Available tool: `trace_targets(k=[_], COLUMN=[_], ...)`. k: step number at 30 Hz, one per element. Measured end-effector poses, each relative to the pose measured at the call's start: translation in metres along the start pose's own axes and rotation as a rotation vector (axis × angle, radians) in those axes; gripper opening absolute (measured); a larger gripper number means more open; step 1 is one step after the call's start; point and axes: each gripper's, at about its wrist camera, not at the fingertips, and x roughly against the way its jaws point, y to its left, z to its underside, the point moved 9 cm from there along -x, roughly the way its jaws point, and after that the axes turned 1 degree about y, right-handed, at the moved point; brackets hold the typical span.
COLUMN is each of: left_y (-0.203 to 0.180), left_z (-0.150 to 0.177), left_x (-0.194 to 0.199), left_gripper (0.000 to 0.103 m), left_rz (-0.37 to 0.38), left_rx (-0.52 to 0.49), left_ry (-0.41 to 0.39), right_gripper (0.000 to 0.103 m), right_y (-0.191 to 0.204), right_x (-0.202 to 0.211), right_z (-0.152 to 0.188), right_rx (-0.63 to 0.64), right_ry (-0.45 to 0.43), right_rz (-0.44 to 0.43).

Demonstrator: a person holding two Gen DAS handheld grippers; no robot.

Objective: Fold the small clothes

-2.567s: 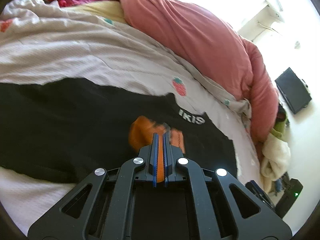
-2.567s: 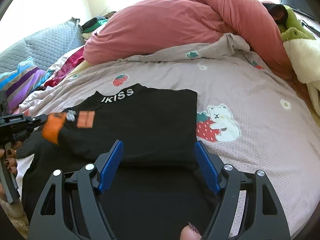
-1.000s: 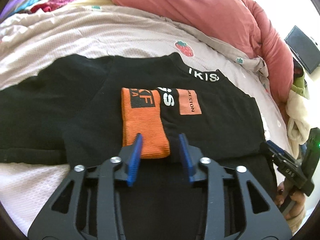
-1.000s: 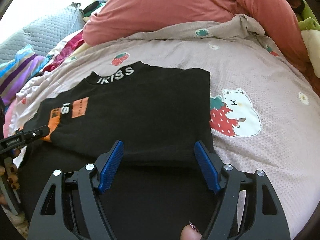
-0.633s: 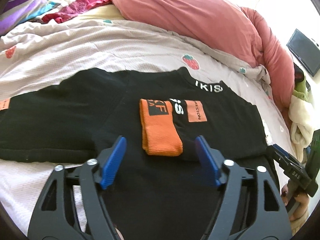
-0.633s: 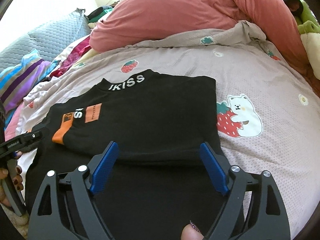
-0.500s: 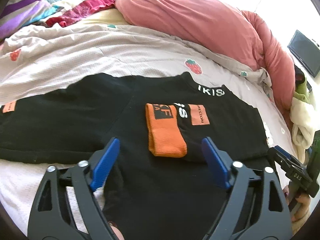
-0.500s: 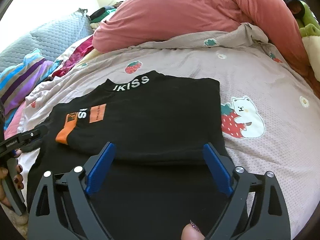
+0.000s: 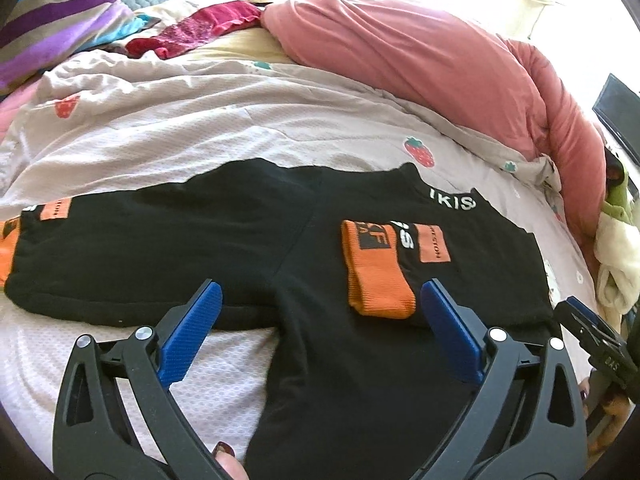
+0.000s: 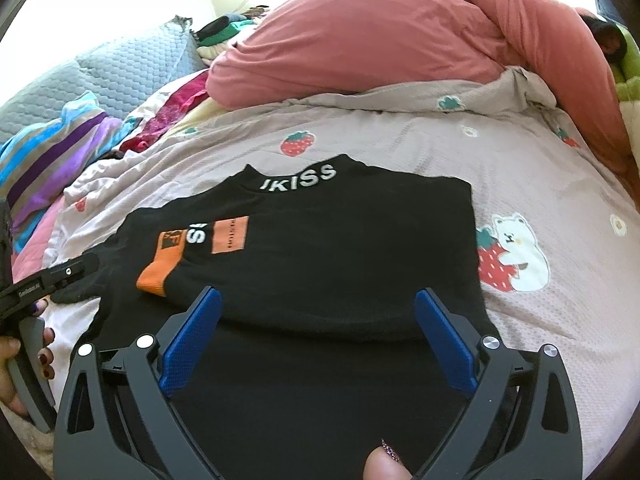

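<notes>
black top (image 10: 320, 248) on bed, orange cuff (image 9: 376, 272) folded in, L tongs (image 9: 320, 336) + R tongs (image 10: 316, 344) wide apart

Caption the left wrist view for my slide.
Open left tongs above a black top, one orange-cuffed sleeve folded across its chest.

Black sweater (image 10: 328, 256): matt knit cloth; orange cuff (image 9: 378, 280) ribbed. Bedsheet (image 10: 520, 168): textured waffle-weave cloth, printed. Pink duvet (image 9: 420, 64): smooth matt fabric. Left gripper (image 9: 320, 320) and right gripper (image 10: 316, 332): matt black plastic, blue ridged pads (image 9: 190, 334), shiny metal screws.
</notes>
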Motion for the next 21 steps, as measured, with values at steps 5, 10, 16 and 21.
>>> trace_targets(k=[5, 10, 16, 21], left_y=[0.011, 0.022, 0.04, 0.057], left_z=[-0.005, -0.009, -0.014, -0.016], left_x=[0.008, 0.015, 0.026, 0.035], left_gripper=[0.093, 0.093, 0.093, 0.093], left_rz=[-0.02, -0.043, -0.084, -0.117], left_rx=[0.02, 0.037, 0.06, 0.088], left_ry=[-0.023, -0.042, -0.076, -0.097], right_gripper=[0.097, 0.097, 0.097, 0.097], right_y=[0.024, 0.045, 0.074, 0.095], right_x=[0.001, 0.002, 0.003, 0.002], right_z=[-0.006, -0.012, -0.02, -0.025], right_rx=[0.038, 0.074, 0.126, 0.165], right_ry=[-0.012, -0.023, -0.038, -0.048], right_rz=[-0.028, -0.055, -0.086, -0.105])
